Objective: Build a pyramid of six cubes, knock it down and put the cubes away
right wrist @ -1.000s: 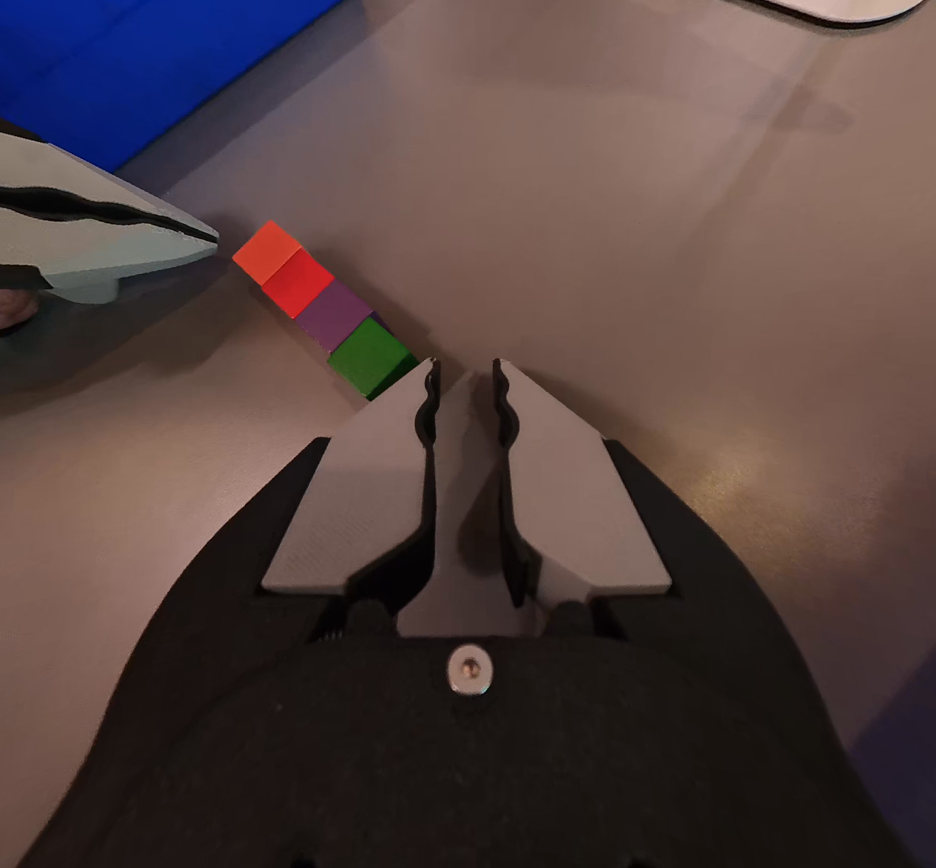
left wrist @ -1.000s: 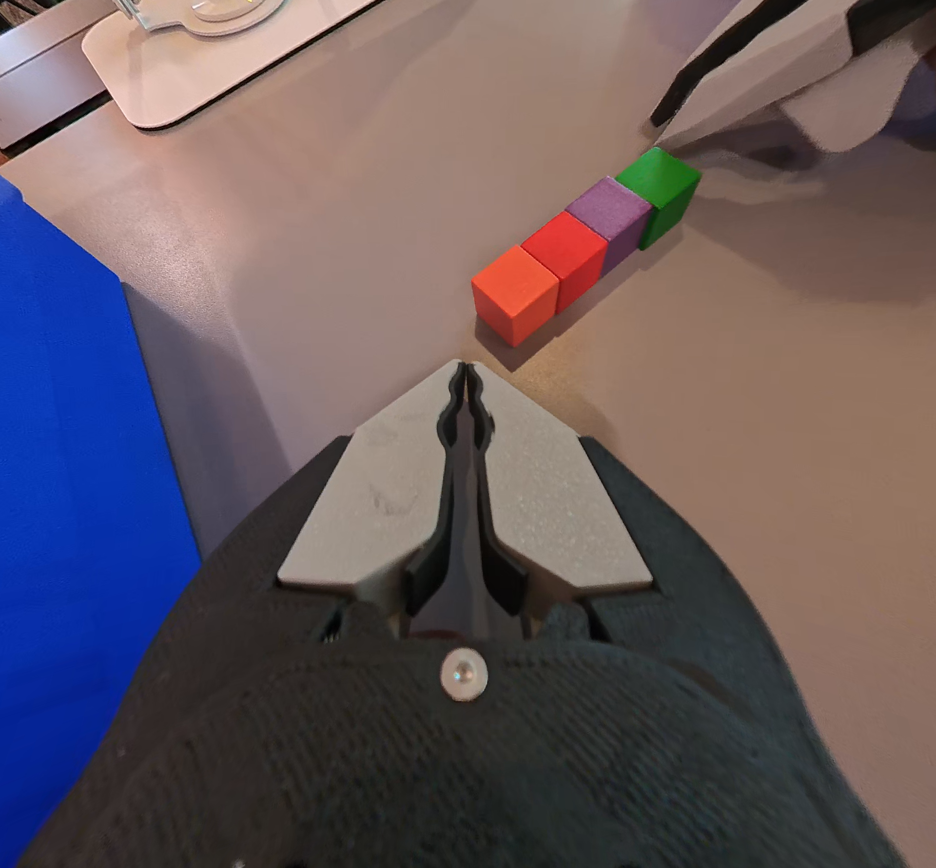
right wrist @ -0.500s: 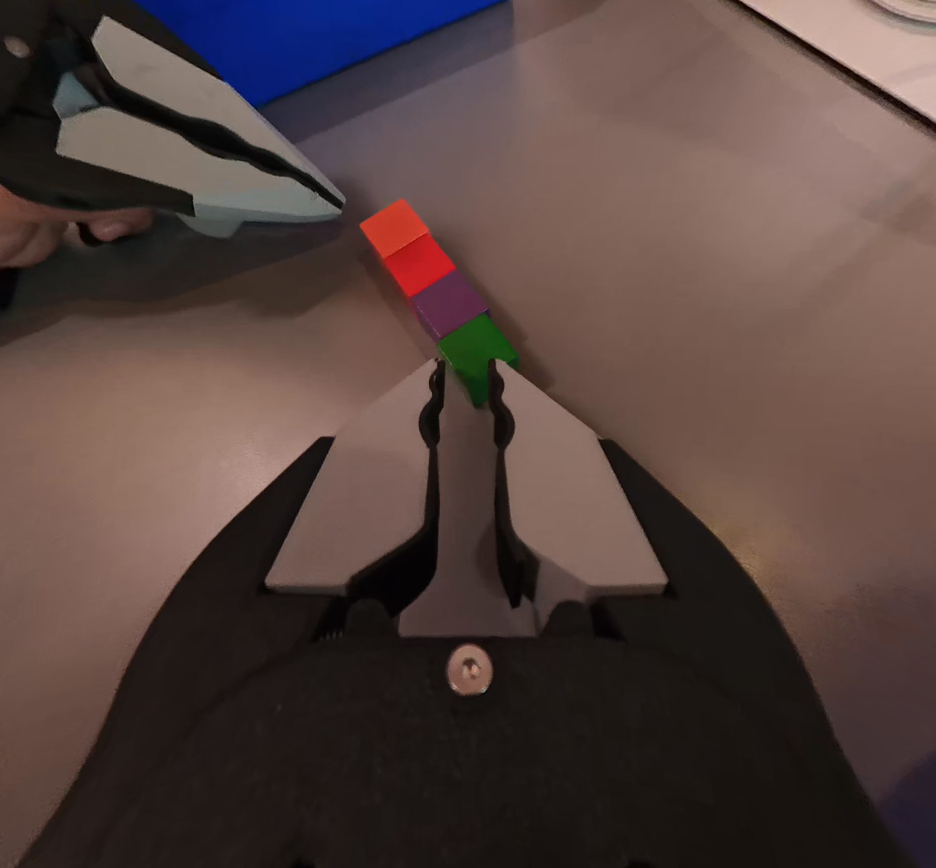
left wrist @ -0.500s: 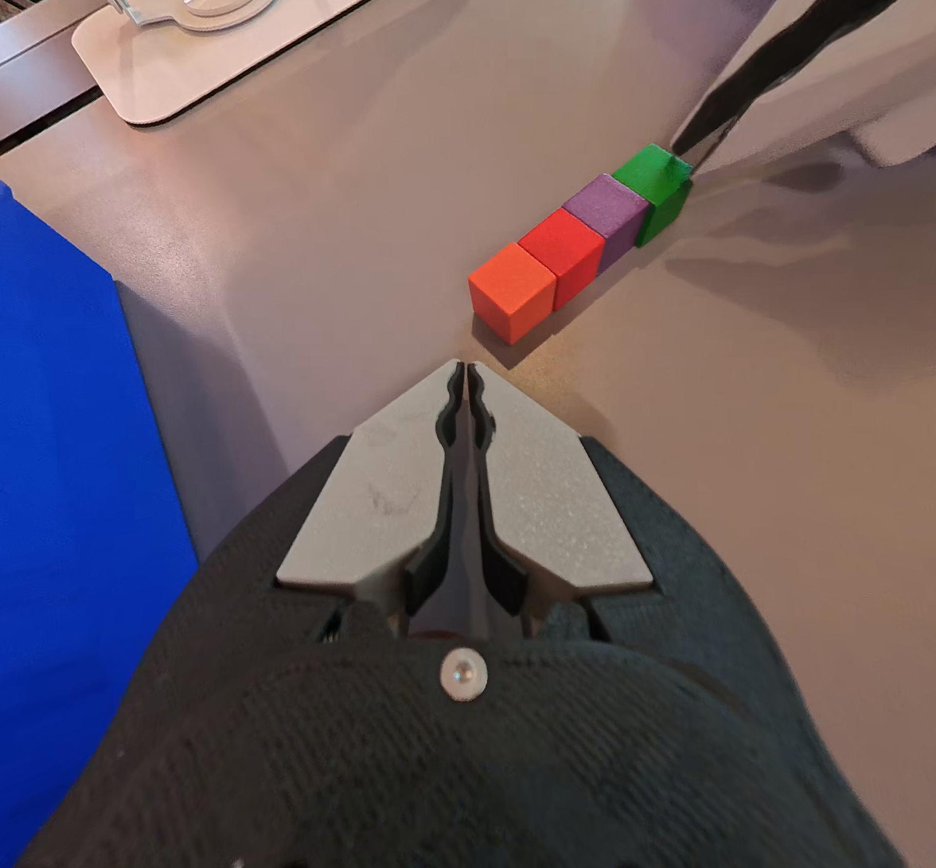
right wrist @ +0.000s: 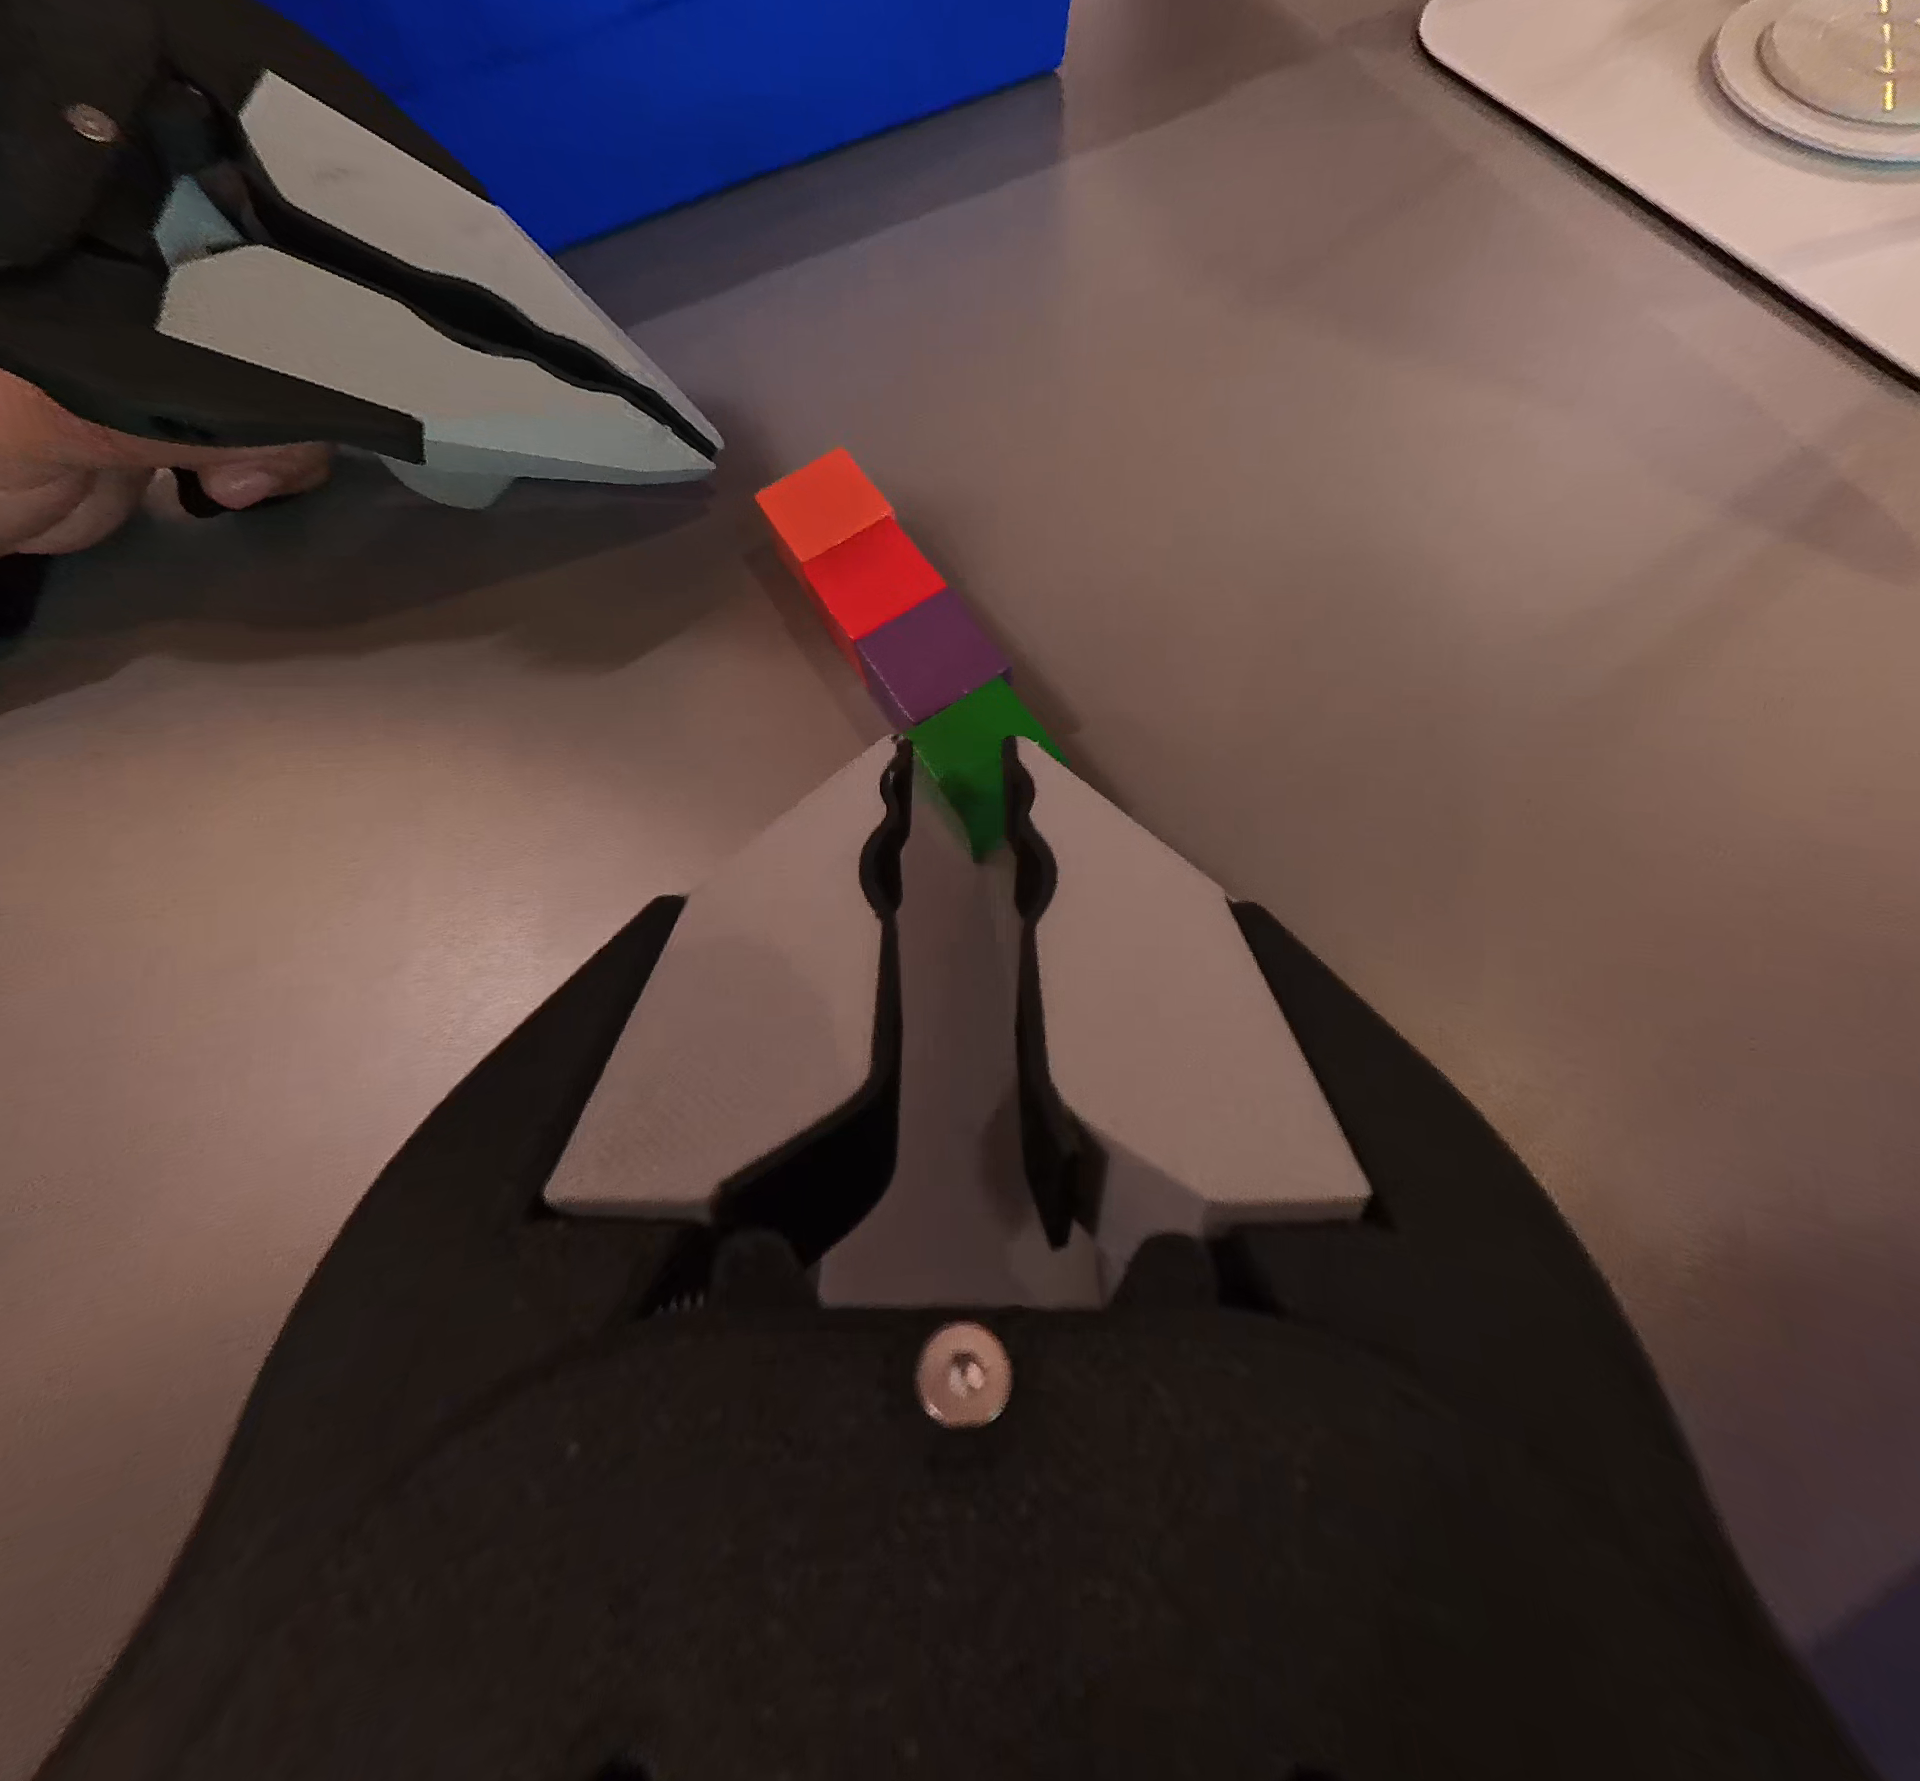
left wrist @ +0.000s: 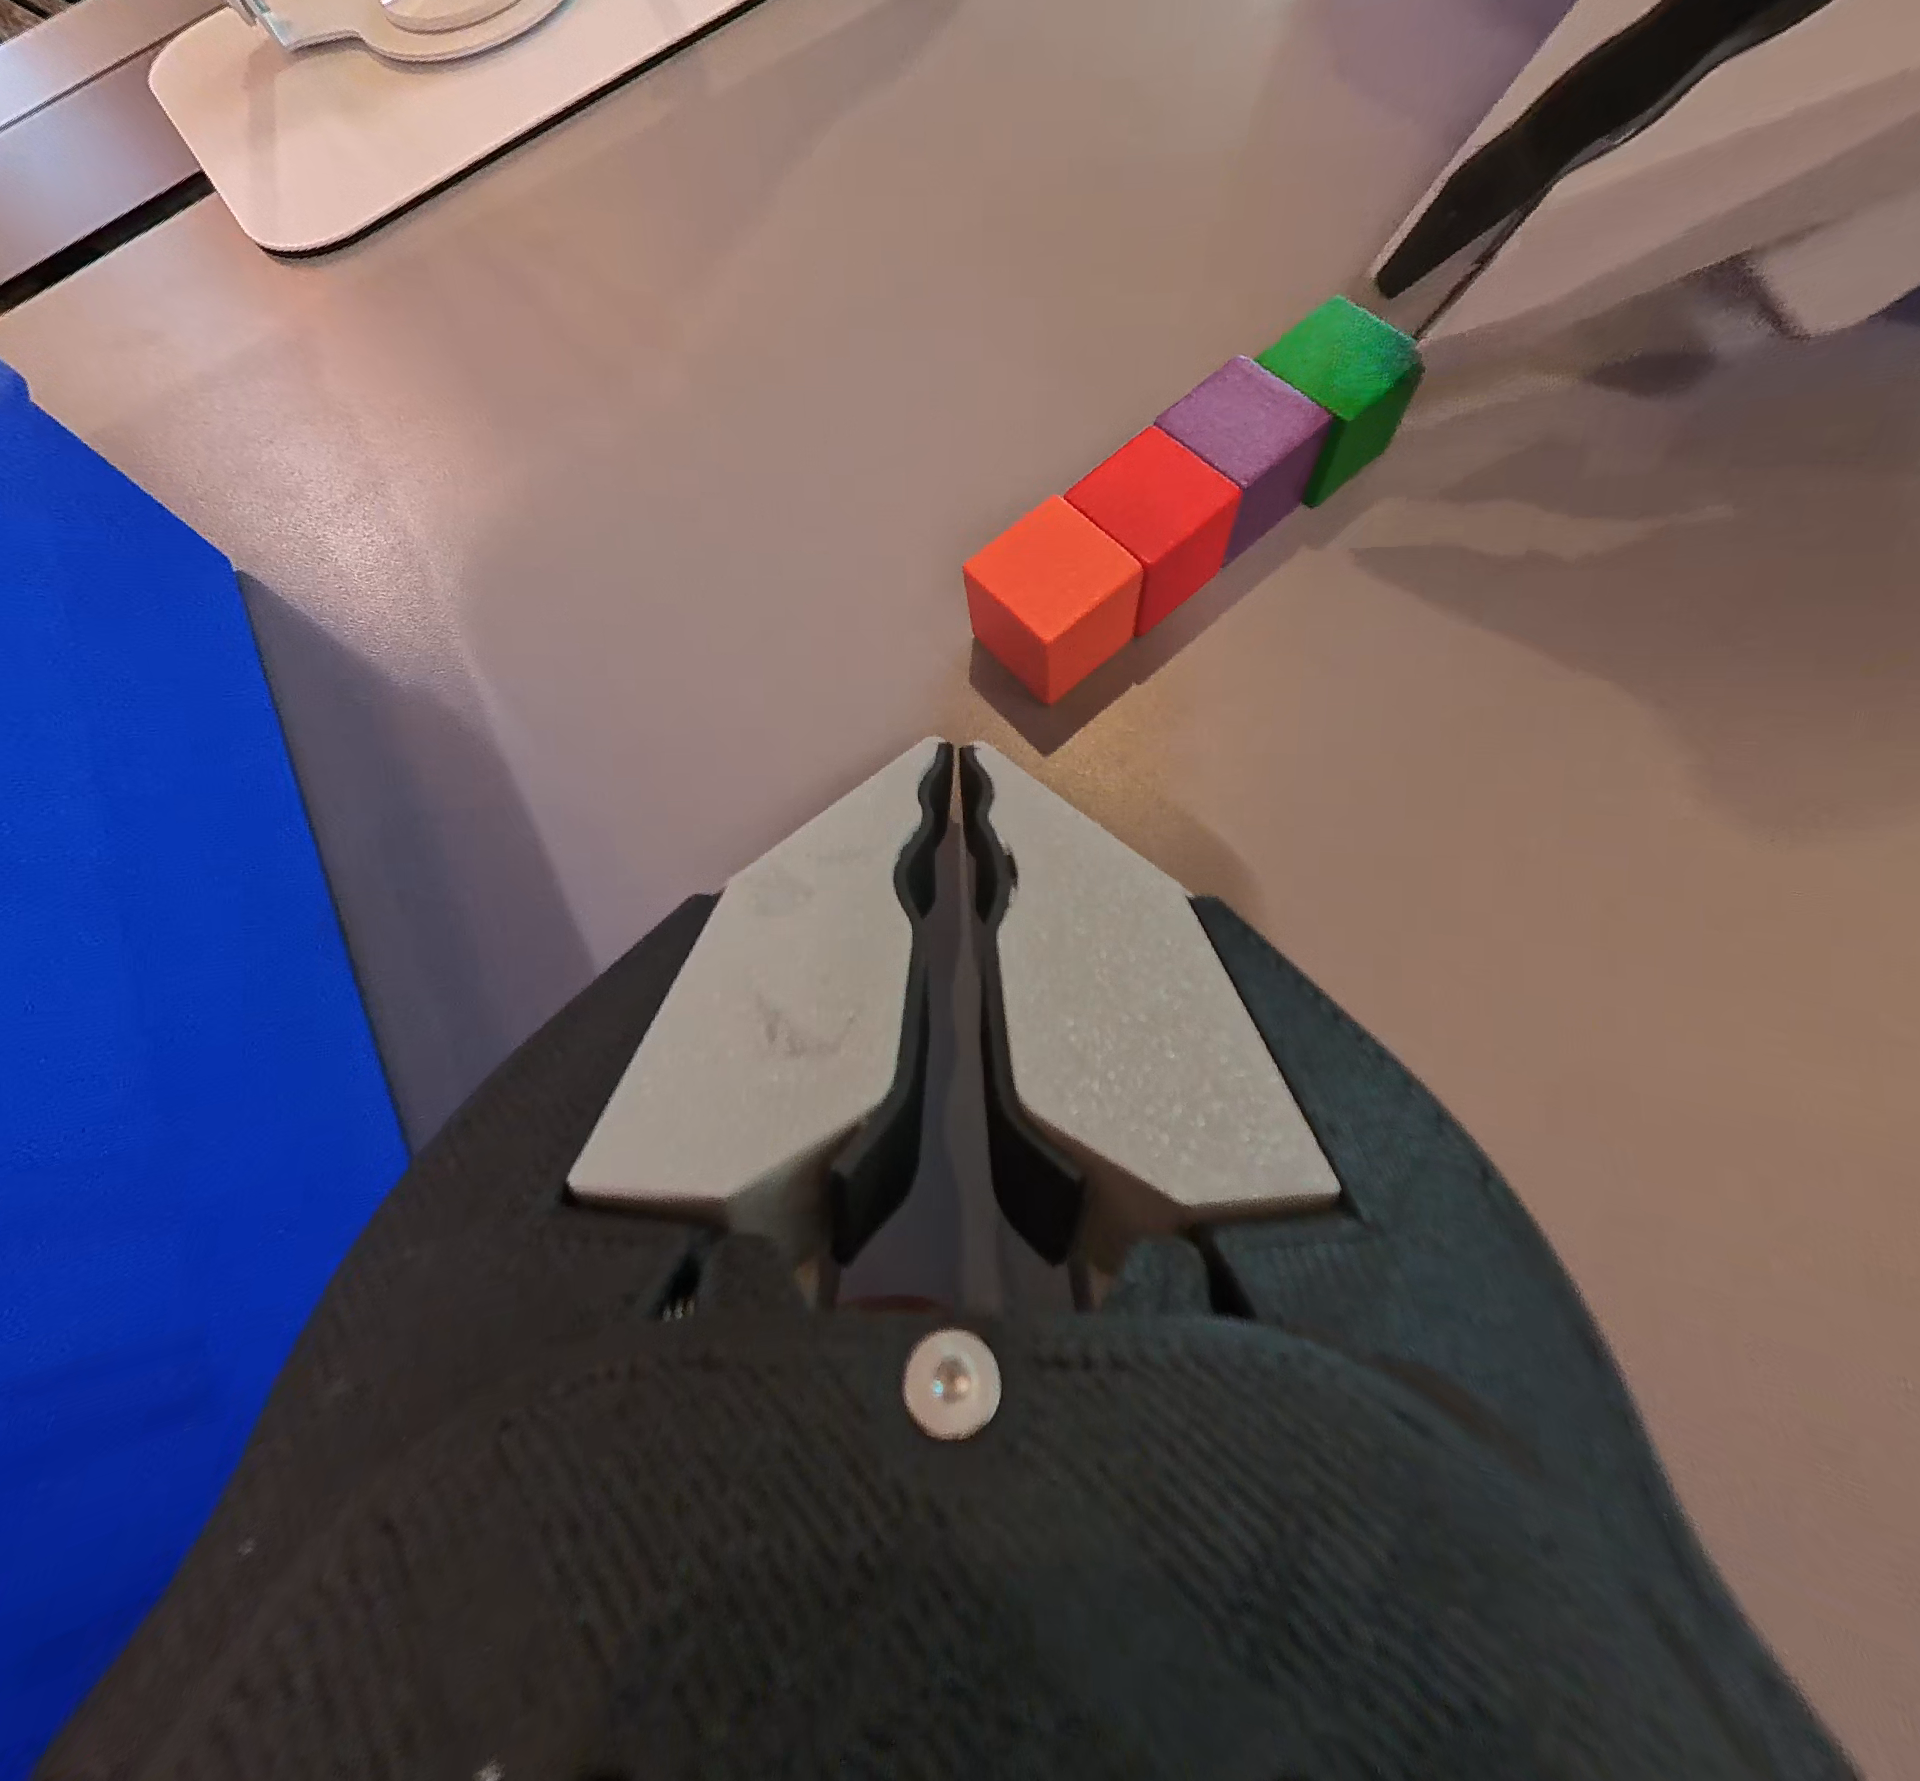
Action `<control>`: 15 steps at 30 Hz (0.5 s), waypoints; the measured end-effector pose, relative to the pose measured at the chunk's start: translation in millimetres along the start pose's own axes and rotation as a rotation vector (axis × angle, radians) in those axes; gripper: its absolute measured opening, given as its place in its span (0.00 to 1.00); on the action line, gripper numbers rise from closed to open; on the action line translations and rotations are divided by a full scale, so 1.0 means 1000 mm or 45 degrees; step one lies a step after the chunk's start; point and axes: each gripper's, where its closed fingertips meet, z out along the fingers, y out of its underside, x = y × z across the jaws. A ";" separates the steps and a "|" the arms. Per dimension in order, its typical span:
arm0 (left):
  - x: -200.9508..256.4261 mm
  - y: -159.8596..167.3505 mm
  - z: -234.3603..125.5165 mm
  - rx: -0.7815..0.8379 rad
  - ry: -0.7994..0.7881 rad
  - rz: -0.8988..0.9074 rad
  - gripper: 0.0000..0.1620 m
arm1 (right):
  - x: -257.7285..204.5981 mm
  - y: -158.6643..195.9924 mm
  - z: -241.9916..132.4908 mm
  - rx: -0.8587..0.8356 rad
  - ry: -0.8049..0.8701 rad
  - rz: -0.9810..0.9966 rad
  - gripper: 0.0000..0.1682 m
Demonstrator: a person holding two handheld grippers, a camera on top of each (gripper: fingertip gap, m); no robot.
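Right wrist view: blue bin point(right wrist: 727, 17) behind cube row point(right wrist: 883, 599); white pad point(right wrist: 1662, 121) right.

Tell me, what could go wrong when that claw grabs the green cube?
The right claw is open around the green cube, which touches the purple cube. Closing or lifting might drag the purple cube and skew the row. The green cube looks turned slightly, so the claw may pinch corners and let it slip. The shut left claw sits close to the orange cube and could bump it.

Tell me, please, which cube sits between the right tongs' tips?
The green cube, at the row's end beside the purple cube.
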 end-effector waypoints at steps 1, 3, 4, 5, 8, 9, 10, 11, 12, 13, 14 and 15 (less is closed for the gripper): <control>0.000 0.000 0.000 -0.001 -0.001 0.000 0.00 | -0.001 -0.001 -0.001 0.006 -0.008 -0.006 0.08; 0.000 0.001 0.000 -0.005 0.000 0.002 0.00 | -0.002 -0.002 -0.003 0.011 -0.009 -0.036 0.08; 0.000 0.001 0.000 -0.005 -0.001 0.003 0.00 | -0.002 -0.002 -0.003 0.007 -0.003 -0.059 0.08; 0.000 0.001 0.000 -0.005 -0.002 0.006 0.00 | -0.002 -0.001 -0.003 -0.002 0.009 -0.086 0.08; 0.000 0.001 0.000 -0.007 -0.006 0.009 0.00 | -0.002 0.004 0.001 -0.048 0.040 -0.163 0.12; 0.000 0.001 0.000 -0.008 -0.006 0.009 0.00 | -0.003 0.005 0.001 -0.058 0.044 -0.186 0.13; 0.000 0.001 0.000 -0.007 -0.006 0.008 0.00 | -0.003 0.006 0.002 -0.064 0.050 -0.206 0.15; 0.000 0.001 0.000 -0.005 -0.006 0.006 0.00 | -0.004 0.006 0.002 -0.066 0.058 -0.220 0.16; 0.000 0.001 0.000 -0.005 -0.007 0.004 0.00 | -0.003 0.006 0.002 -0.067 0.071 -0.229 0.16; 0.000 0.001 0.000 -0.006 -0.005 0.002 0.00 | -0.001 0.007 0.003 -0.074 0.091 -0.236 0.16; 0.000 0.001 -0.001 -0.006 -0.005 0.002 0.00 | 0.002 0.008 0.003 -0.085 0.115 -0.246 0.16; 0.000 0.001 -0.001 -0.005 -0.007 0.002 0.00 | 0.005 0.009 0.004 -0.096 0.136 -0.260 0.16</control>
